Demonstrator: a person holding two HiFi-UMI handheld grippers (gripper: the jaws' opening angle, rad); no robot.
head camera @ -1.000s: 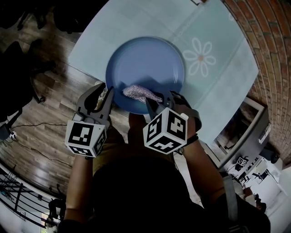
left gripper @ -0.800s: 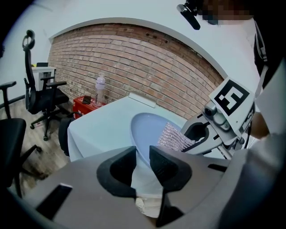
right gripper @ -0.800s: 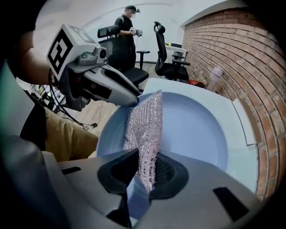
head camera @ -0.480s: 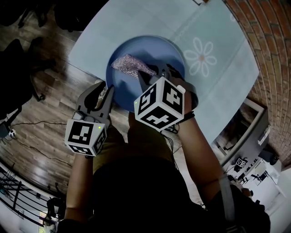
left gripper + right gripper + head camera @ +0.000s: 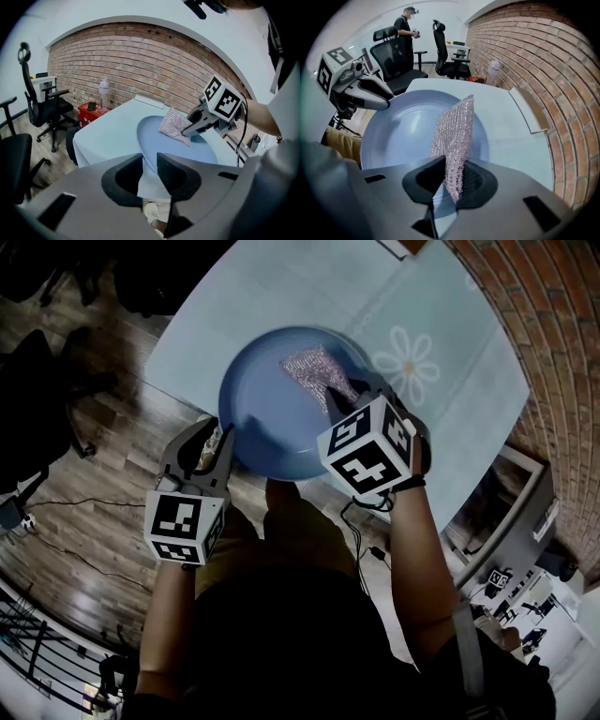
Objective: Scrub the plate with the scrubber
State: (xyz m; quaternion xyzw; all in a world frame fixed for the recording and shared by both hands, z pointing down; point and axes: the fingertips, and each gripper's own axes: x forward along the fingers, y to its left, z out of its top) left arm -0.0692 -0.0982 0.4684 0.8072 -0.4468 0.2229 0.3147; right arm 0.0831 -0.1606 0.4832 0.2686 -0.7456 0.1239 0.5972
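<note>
A round blue plate (image 5: 281, 413) lies on the light blue tablecloth, at the table's near edge. My left gripper (image 5: 223, 435) is at the plate's near-left rim, and that rim (image 5: 146, 161) runs between its two jaws, which hold it. My right gripper (image 5: 339, 397) is shut on a silvery mesh scrubber (image 5: 311, 364). The scrubber (image 5: 455, 131) lies flat against the far right part of the plate (image 5: 401, 136). In the left gripper view the scrubber (image 5: 173, 125) hangs from the right gripper (image 5: 186, 133) over the plate (image 5: 187, 147).
The tablecloth (image 5: 441, 324) has a daisy print (image 5: 409, 360) right of the plate. A brick wall (image 5: 534, 56) runs past the table's far side. Office chairs (image 5: 393, 51), a bottle (image 5: 103, 93) on a red box and a standing person (image 5: 406, 27) are beyond the table.
The right gripper has swept the scrubber from the plate's near edge, over its left part, to the far right part. The left gripper has stayed at the rim.
</note>
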